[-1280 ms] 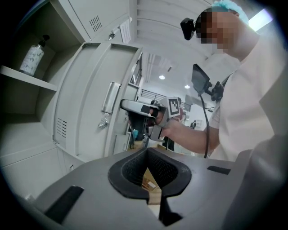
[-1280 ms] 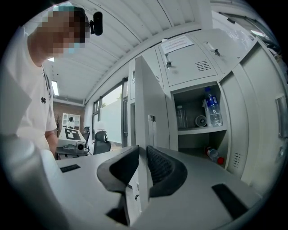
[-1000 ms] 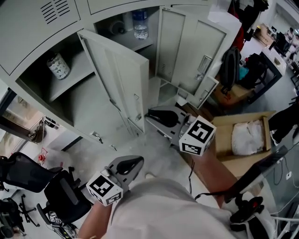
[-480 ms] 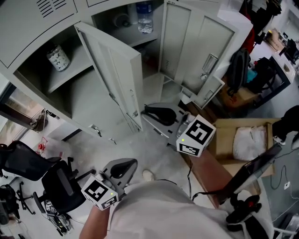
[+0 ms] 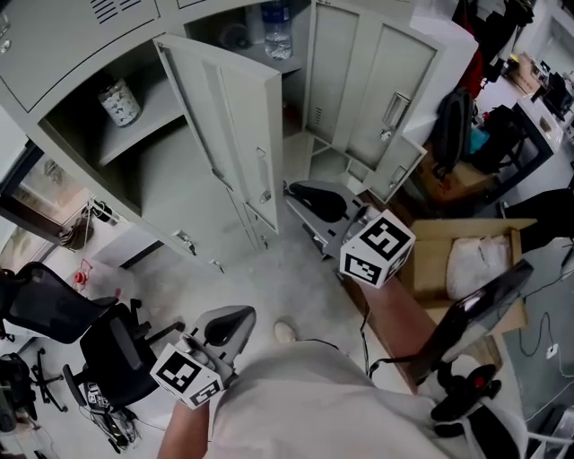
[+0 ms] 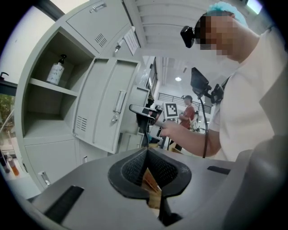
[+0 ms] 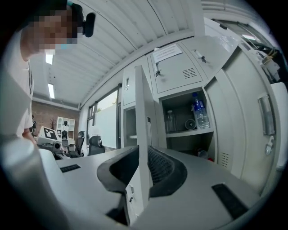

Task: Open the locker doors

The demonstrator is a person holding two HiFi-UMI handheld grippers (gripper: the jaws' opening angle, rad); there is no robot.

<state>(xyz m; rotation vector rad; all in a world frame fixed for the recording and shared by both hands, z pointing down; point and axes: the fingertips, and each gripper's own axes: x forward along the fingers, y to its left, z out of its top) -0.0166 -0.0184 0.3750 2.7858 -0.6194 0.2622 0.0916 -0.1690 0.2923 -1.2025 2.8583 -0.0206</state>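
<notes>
Two grey locker doors stand open in the head view: the left door (image 5: 235, 125) swung out toward me and the right door (image 5: 381, 90) folded back. My right gripper (image 5: 294, 190) hovers just right of the left door's free edge, apart from it. Its jaws are a narrow slit open, and in the right gripper view (image 7: 143, 150) that door's edge (image 7: 141, 103) shows through the slit. Low by my body, the left gripper (image 5: 235, 316) is shut and empty; its tips meet in the left gripper view (image 6: 146, 150).
A patterned jar (image 5: 118, 100) sits on the left compartment's shelf and a water bottle (image 5: 278, 27) in the right one. A cardboard box (image 5: 466, 260) lies on the floor at right, a backpack (image 5: 448, 125) hangs behind it, and office chairs (image 5: 117, 359) stand at lower left.
The left gripper has drifted slightly down and left. The right gripper stays beside the left door's edge. The doors have not visibly swung.
</notes>
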